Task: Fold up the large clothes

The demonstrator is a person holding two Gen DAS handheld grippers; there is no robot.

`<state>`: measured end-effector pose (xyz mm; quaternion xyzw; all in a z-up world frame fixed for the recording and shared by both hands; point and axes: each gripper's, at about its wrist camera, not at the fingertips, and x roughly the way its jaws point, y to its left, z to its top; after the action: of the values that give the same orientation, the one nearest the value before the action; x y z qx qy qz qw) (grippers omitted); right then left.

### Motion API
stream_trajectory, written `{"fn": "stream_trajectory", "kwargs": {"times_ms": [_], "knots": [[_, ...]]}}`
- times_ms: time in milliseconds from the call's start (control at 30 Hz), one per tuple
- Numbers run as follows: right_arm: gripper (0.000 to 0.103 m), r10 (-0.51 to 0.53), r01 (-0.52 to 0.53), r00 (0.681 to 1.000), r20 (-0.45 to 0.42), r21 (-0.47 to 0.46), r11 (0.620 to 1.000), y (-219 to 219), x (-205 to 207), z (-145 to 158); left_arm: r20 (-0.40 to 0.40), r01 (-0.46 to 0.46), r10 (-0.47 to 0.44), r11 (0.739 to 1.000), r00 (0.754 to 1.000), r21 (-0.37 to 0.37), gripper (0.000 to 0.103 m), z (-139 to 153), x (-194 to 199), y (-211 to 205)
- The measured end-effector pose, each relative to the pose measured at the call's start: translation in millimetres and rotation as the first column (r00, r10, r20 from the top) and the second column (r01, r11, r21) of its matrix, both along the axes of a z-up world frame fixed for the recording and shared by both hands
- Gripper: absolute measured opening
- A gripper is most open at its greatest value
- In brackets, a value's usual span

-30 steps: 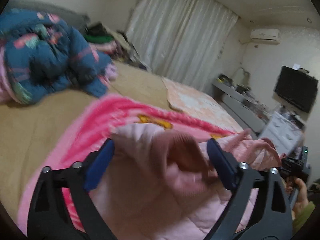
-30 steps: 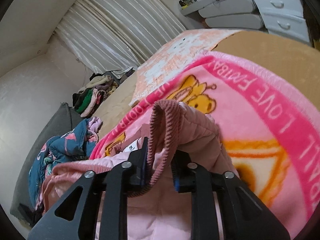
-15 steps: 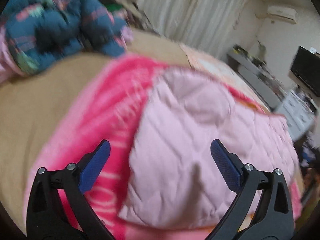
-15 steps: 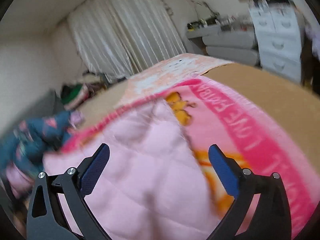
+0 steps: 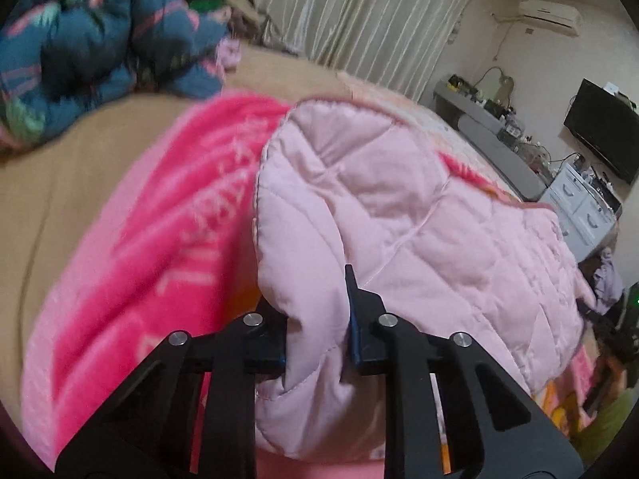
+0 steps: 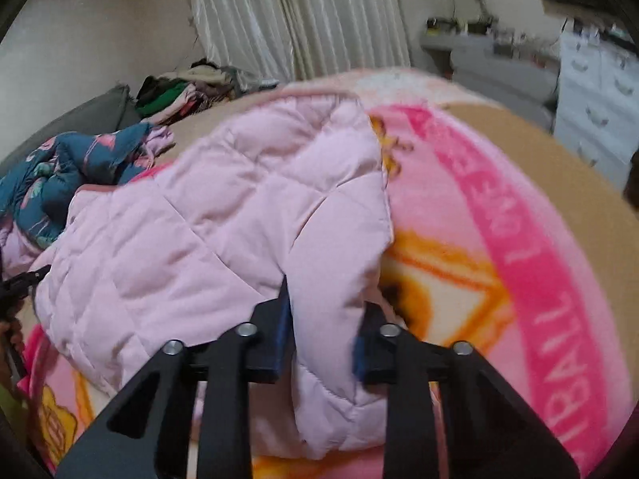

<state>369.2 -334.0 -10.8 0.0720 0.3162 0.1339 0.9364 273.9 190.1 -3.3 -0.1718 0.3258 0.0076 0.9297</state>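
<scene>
Pinching the soft, puffy pale-pink quilted jacket (image 5: 399,215) at its near corners, your left gripper (image 5: 317,343) and right gripper (image 6: 321,339), jaws just closed, clamp bulky, compressible padding.

pale pink quilted jacket (image 5: 419,215) — folded, puffy, lying on bright pink blanket (image 5: 159,239)

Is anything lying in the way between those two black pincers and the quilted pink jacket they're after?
Nothing visible. The left gripper and right gripper have just closed, each pinching a fold of the quilted pink jacket near its edge.
</scene>
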Motion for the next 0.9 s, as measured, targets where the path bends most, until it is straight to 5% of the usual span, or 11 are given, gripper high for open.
{"fn": "stream_trajectory", "kwargs": {"times_ms": [233,533,767,900], "knots": [[0.017,-0.107,0.103,0.992,0.066,0.073,0.992,6.8,39.7,19.5,0.070,-0.040,0.036,0.997,0.997,0.065,0.012,26.9,30.1,-0.9],[0.017,-0.130,0.130,0.990,-0.049,-0.001,0.991,11.7,77.0,-24.8,-0.044,-0.076,0.080,0.993,0.996,0.091,0.014,-19.4,69.5,4.6],[0.019,-0.145,0.148,0.985,-0.090,0.036,0.988,7.8,80.0,-37.2,-0.072,-0.085,0.090,0.994,0.993,0.070,0.016,-31.9,75.7,6.9],[0.043,-0.169,0.180,0.978,-0.121,0.087,0.980,-3.0,75.6,-33.0,-0.081,-0.101,0.109,0.991,0.991,0.092,0.018,-25.3,71.5,3.7]]}}
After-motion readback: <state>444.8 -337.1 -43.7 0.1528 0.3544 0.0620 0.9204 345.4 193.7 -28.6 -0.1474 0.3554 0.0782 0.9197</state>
